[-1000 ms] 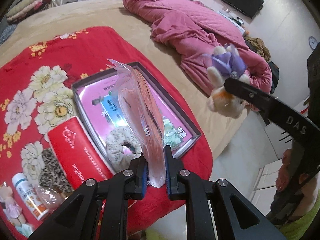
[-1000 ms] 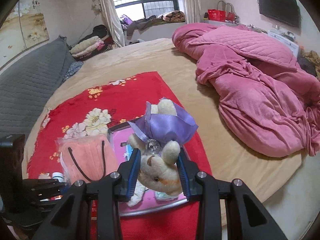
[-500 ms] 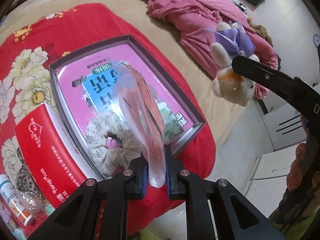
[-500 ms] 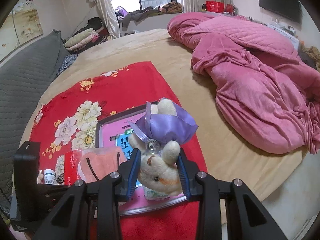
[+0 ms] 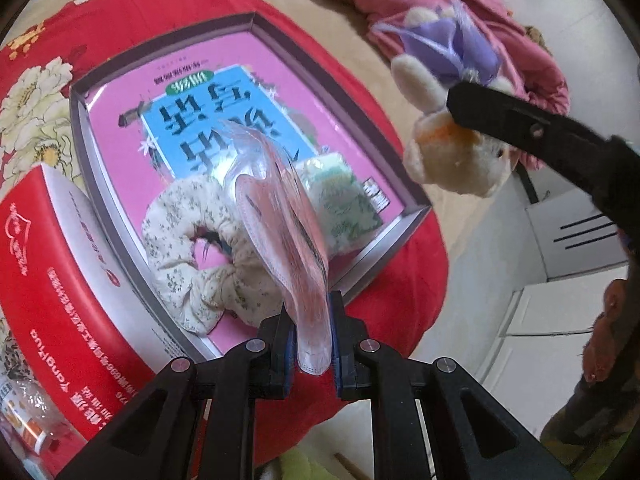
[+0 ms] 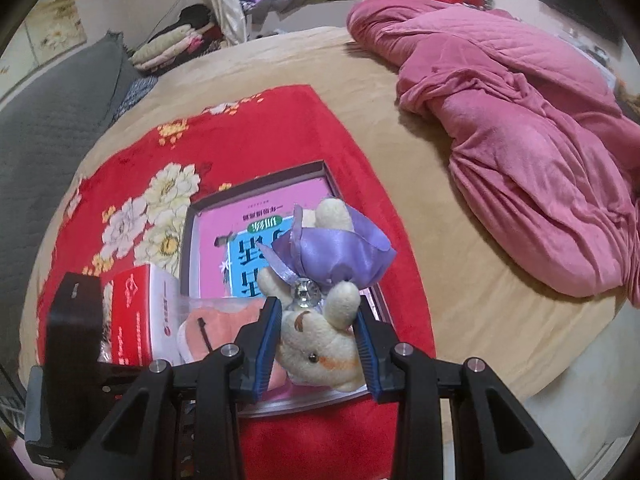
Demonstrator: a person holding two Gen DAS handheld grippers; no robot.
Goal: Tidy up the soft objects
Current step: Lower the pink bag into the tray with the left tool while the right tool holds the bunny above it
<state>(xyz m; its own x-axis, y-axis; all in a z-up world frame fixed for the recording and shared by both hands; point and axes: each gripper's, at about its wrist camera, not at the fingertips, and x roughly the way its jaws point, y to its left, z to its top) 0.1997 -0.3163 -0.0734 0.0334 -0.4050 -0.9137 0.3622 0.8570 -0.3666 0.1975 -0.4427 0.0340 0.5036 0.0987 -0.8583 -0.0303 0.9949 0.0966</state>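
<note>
My left gripper (image 5: pixel 314 340) is shut on the edge of a clear plastic pack of peach face masks (image 5: pixel 280 216), which hangs over the near end of a grey-rimmed tray (image 5: pixel 256 20) with a pink printed floor. In the tray lie a floral scrunchie (image 5: pixel 188 220) and a green tissue pack (image 5: pixel 340 200). My right gripper (image 6: pixel 316 320) is shut on a cream plush toy in a purple dress (image 6: pixel 320 356), head toward the camera, above the tray's (image 6: pixel 256 182) near right corner. The mask pack (image 6: pixel 216 320) shows to its left.
A red box (image 5: pixel 52 280) lies against the tray's left side, with small bottles (image 5: pixel 28 412) beyond it. All rest on a red floral blanket (image 6: pixel 240 132) on a tan bed. A pink quilt (image 6: pixel 520 120) is heaped at the right. The bed edge and floor (image 5: pixel 480 280) are close by.
Both grippers have sunk toward the tray, which now fills more of each view. The mask pack and the plush toy stay gripped as before.
</note>
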